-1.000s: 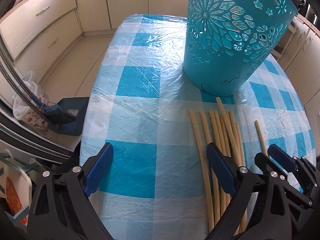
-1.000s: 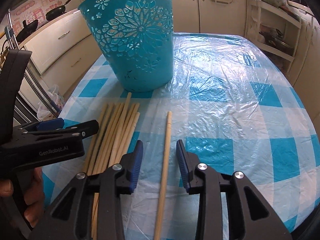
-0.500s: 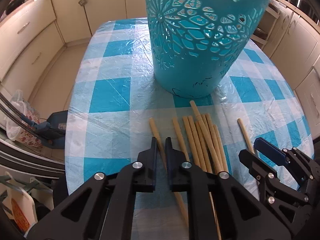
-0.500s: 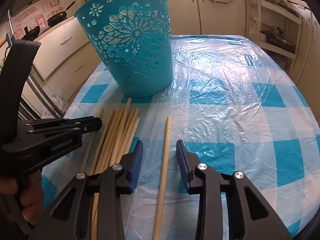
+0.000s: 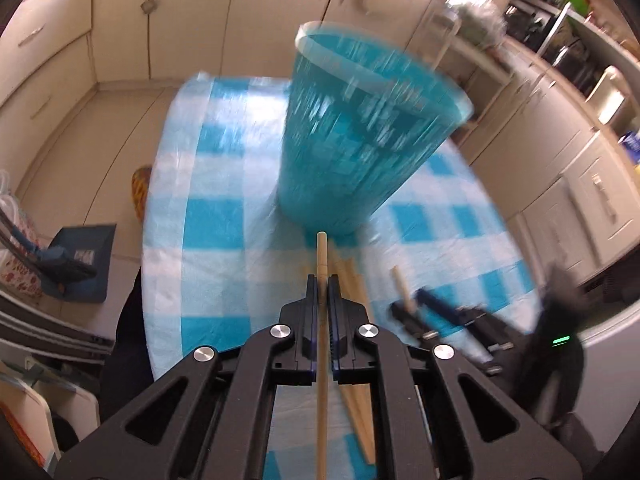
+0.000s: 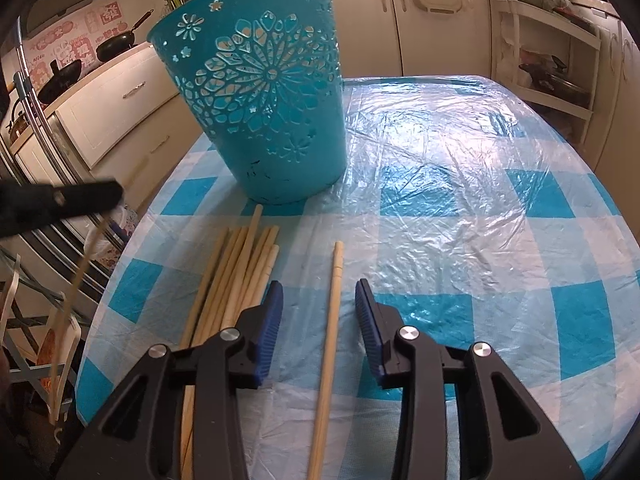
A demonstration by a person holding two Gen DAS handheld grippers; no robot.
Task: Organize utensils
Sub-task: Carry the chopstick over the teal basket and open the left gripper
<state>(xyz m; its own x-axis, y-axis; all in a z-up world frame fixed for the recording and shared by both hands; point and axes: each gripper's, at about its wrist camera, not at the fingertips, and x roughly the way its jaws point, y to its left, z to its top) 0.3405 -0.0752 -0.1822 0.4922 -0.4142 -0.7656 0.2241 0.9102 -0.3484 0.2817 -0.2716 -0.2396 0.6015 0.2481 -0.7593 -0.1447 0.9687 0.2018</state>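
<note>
In the left wrist view the left gripper (image 5: 320, 286) is pinched on one chopstick (image 5: 322, 256), which runs up the middle of the frame between the pads; its tip stops just below the base of the basket (image 5: 360, 136). The lower end is cut off by the bottom edge. This view is smeared by motion: the basket's cut-out pattern is only streaks, and the loose pile (image 5: 356, 280) to the right of the fingers is half hidden behind them. At lower right the right gripper (image 5: 416, 304) shows dark and blurred, with a single stick (image 5: 400, 284) at its tips.

The right wrist view is sharp. The right gripper (image 6: 319, 308) has its jaws opening, apart on either side of the single stick (image 6: 332, 320), whose pads do not touch it; the stick lies flat on the checked cloth (image 6: 460, 240) and runs off the bottom. The pile (image 6: 240, 272) lies at centre left, its near ends hidden under the left finger. The basket (image 6: 260, 92) stands upright at upper centre. At the left edge a blurred dark shape is the left gripper (image 6: 60, 200), with a faint pale streak hanging below it.
</note>
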